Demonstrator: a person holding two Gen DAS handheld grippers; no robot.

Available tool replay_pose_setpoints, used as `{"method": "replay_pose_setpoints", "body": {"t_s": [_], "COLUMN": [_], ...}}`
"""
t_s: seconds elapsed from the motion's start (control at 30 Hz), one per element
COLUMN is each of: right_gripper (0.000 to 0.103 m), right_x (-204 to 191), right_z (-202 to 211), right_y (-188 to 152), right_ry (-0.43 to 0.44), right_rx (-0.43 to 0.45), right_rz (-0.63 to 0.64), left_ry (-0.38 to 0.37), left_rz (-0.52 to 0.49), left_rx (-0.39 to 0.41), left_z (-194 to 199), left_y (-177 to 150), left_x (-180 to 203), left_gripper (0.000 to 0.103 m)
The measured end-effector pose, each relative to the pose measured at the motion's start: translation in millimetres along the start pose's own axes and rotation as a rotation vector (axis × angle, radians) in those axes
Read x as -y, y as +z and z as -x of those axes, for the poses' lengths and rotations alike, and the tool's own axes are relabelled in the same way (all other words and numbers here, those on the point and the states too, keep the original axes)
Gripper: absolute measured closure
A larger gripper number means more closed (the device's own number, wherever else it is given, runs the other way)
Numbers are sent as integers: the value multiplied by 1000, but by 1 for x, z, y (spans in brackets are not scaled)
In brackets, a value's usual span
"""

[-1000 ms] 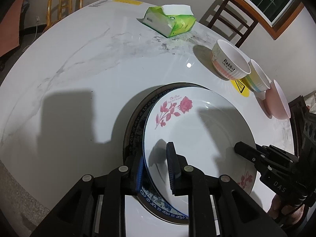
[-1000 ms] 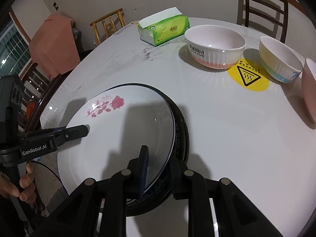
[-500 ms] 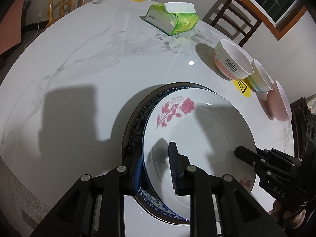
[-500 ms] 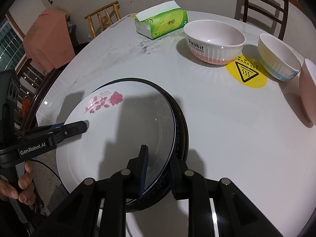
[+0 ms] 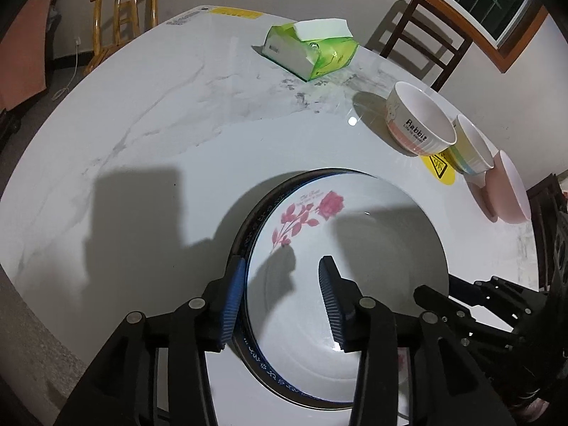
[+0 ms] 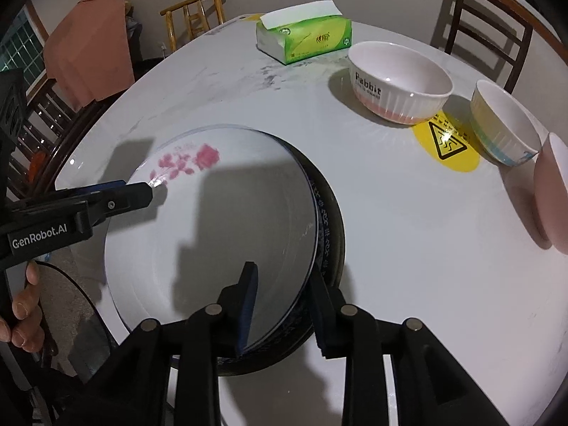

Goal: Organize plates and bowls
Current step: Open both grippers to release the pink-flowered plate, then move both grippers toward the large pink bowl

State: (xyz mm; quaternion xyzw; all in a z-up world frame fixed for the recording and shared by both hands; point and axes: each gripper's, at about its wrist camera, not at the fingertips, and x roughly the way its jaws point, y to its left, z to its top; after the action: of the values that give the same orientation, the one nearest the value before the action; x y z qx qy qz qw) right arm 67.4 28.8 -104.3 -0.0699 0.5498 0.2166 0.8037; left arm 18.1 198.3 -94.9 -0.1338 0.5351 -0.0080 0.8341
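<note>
Where the round marble table (image 5: pixel 149 135) fills both views, a stack of plates sits near its edge with the rose plate (image 5: pixel 348 248) on top, over a blue-patterned plate (image 5: pixel 273 376) and a dark plate (image 6: pixel 337 234). The left gripper (image 5: pixel 280 301) straddles that stack's rim: its jaws have just been opening, the rose plate's edge between them but the pads clear of it. The right gripper (image 6: pixel 284 305) straddles the opposite rim, its jaws also just opening and off the rim.

Beyond the jaws stand the Rabbit bowl (image 6: pixel 397 81), the striped bowl (image 6: pixel 504 124) and a pink bowl (image 6: pixel 553 191), the last cut off in the right view. Farther off is the green tissue pack (image 5: pixel 312 49).

Only the right view shows a bare hand (image 6: pixel 25 305) on the left gripper's handle; the hand holding the right gripper is barely visible at the left view's corner. Both grippers point steeply down. The lower plates are mostly hidden.
</note>
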Motion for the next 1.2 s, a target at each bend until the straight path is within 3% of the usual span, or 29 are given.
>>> {"method": "replay_pose_setpoints", "body": {"t_s": [0.3,0.53,0.73,1.03,1.2], "right_gripper": [68,68,68,68,68], "right_x": [9,46,104,204,246], "right_z": [13,31,58,110,127], "right_y": [2,-2,-20,-42,-40], "right_ry": [6,-30,-96,-228,-273], "right_rx": [50,85,104,148,170], "right_rz": [3,-70,-180,-343,-400], "left_ry": [36,67,14,-98,-146], "left_rz": [-26,-116,-239,-435,-476], "left_rx": [35,90,95,86,74], "left_z": [5,13,9,7,5], "left_y": [4,15,26,36,45], "left_x": [10,42,103,222,270], "left_gripper": [60,55,52,33,21]}}
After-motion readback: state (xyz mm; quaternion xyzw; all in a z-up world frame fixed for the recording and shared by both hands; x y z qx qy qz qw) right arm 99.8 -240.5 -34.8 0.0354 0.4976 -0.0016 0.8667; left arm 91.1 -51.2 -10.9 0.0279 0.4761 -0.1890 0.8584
